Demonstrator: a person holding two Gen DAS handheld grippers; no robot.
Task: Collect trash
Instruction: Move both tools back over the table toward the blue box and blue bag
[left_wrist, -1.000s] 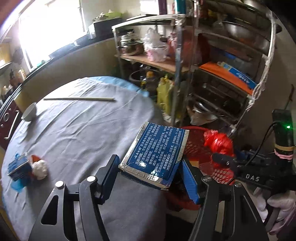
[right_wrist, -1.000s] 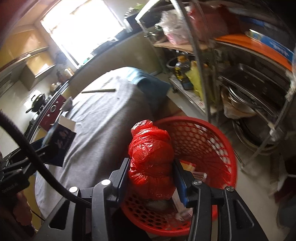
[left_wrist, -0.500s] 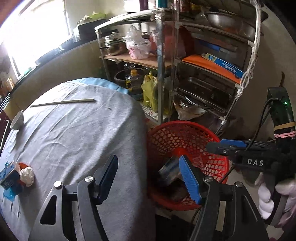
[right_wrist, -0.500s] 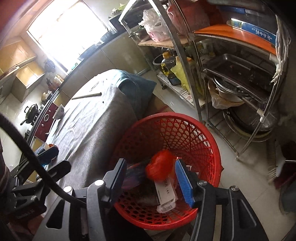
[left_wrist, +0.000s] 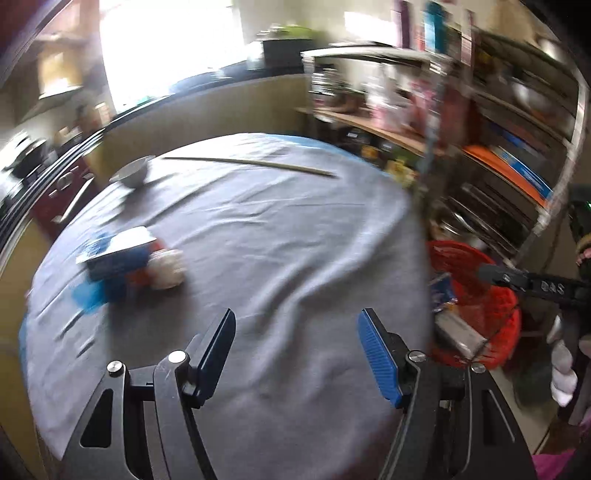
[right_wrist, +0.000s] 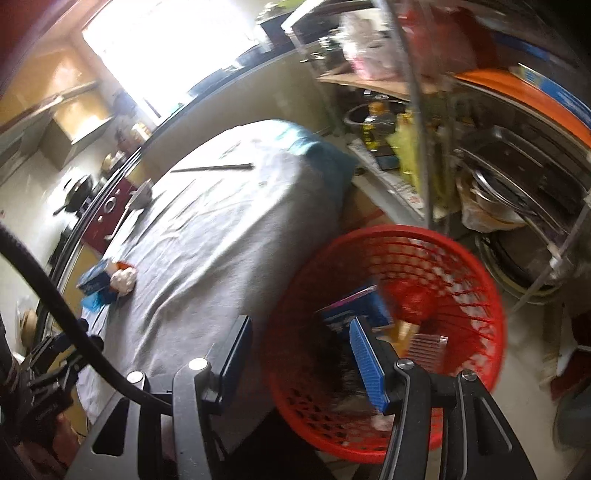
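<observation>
My left gripper (left_wrist: 297, 349) is open and empty above the grey-clothed table (left_wrist: 258, 229). A blue and white carton (left_wrist: 116, 256) and a crumpled white wad (left_wrist: 168, 267) lie together at the table's left; they also show in the right wrist view, the carton (right_wrist: 94, 278) beside the wad (right_wrist: 123, 278). My right gripper (right_wrist: 299, 360) is open and empty over the near rim of the red mesh basket (right_wrist: 480, 280), which holds a blue packet (right_wrist: 354, 308) and other trash. The basket (left_wrist: 495, 295) shows at the right in the left wrist view.
A grey bowl (left_wrist: 133, 173) and a long thin stick (left_wrist: 251, 164) lie at the table's far side. A metal shelf rack (right_wrist: 498, 129) with pans and bottles stands right behind the basket. A counter and stove run along the left.
Both grippers let go of their trash, the blue packet and the red bag, into the basket. The left gripper has swung left, back over the table. Both views are blurred by motion.
</observation>
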